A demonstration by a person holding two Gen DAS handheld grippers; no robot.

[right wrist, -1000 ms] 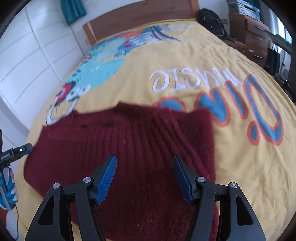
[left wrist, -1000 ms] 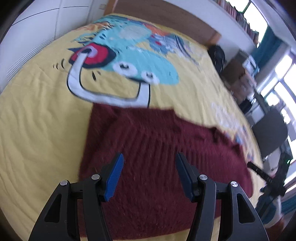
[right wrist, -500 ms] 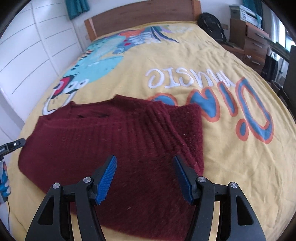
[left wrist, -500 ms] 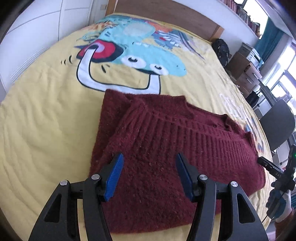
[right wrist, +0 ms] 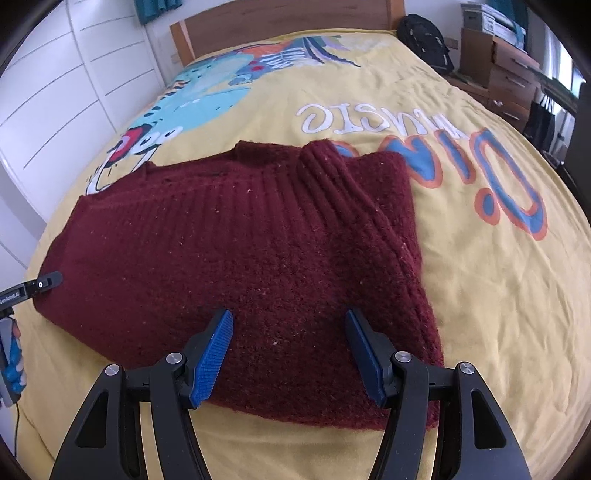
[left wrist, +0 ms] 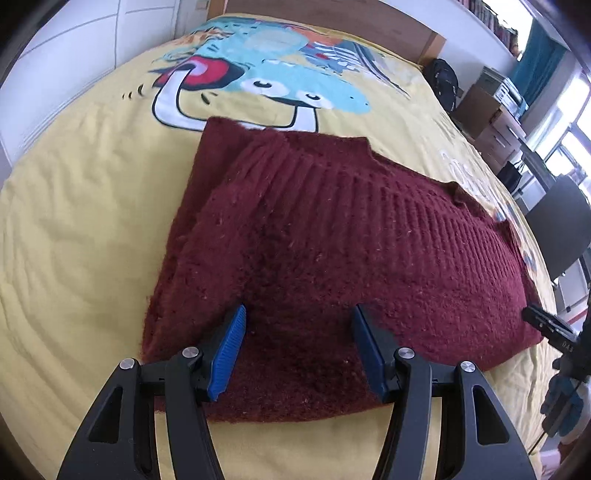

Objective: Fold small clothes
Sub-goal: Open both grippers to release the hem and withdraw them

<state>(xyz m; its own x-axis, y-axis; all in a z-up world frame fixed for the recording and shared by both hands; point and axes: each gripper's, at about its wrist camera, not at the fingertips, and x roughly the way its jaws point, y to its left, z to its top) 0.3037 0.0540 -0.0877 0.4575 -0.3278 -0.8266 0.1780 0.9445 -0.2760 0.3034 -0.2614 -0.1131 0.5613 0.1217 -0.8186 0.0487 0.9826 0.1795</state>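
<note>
A dark red knitted sweater (left wrist: 332, 229) lies on the yellow printed bedspread (left wrist: 81, 221), its sleeves folded in over the body. It also shows in the right wrist view (right wrist: 229, 251). My left gripper (left wrist: 297, 314) is open and empty, just above the sweater's near left part. My right gripper (right wrist: 288, 317) is open and empty, just above the sweater's near right part. The right gripper's tip (left wrist: 546, 325) shows at the right edge of the left wrist view, and the left gripper's tip (right wrist: 40, 286) at the left edge of the right wrist view.
The wooden headboard (right wrist: 280, 22) stands at the far end of the bed. White wardrobe doors (right wrist: 55, 81) run along the left. A black backpack (right wrist: 424, 40), brown drawers (right wrist: 509, 70) and a dark chair (left wrist: 557, 225) stand beside the bed on the right.
Both grippers have come lower and closer to the sweater, which now fills more of each view. Both stay open.
</note>
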